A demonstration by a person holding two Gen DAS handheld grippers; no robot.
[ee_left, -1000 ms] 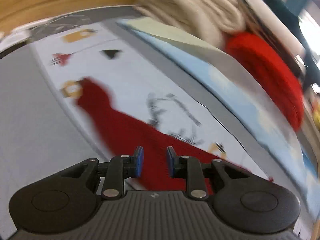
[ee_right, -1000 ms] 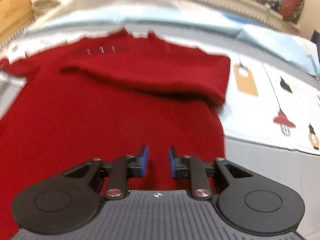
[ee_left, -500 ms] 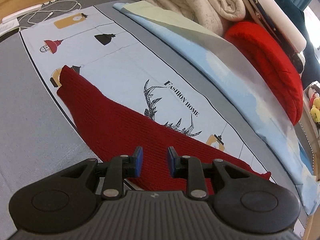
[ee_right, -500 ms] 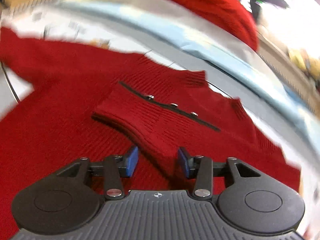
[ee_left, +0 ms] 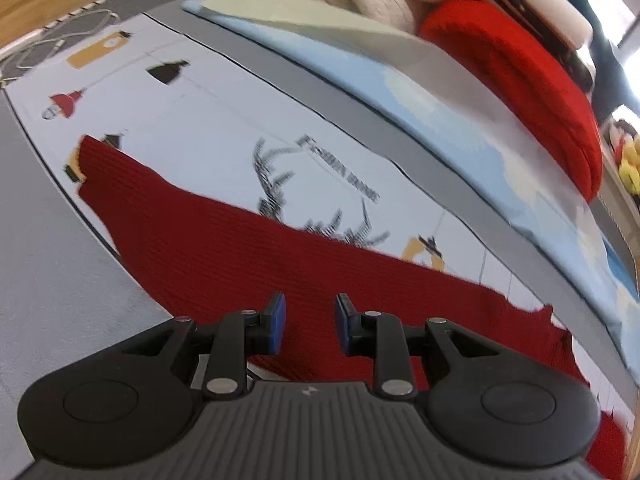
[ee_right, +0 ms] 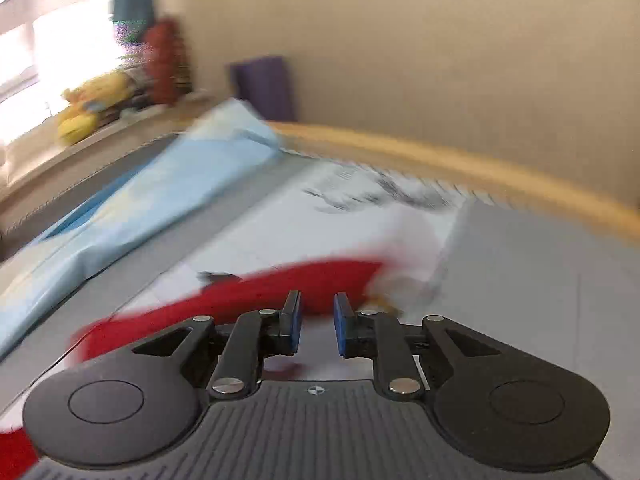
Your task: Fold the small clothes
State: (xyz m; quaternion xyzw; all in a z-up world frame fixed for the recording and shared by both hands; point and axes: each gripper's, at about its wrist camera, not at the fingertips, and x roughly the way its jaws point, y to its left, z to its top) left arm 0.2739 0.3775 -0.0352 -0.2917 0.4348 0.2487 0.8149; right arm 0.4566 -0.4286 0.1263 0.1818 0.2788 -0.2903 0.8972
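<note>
Grippers, left (ee_left: 309,322) and right (ee_right: 316,325), gape empty above red sweater (ee_left: 224,248).

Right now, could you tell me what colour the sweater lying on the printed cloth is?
Dark red sweater; clearest in the left wrist view.

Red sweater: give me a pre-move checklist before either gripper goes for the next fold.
1. Left gripper open with nothing between its fingers: ok.
2. Right gripper open and empty: ok.
3. Red sweater lying flat on the printed mat ahead of the left gripper: ok.
4. Right wrist view sharp enough to aim: not ok, heavy motion blur.
5. Sweater edge in front of the right gripper: cannot tell which part it is.
6. Blue sheet apart from the sweater: ok.
</note>
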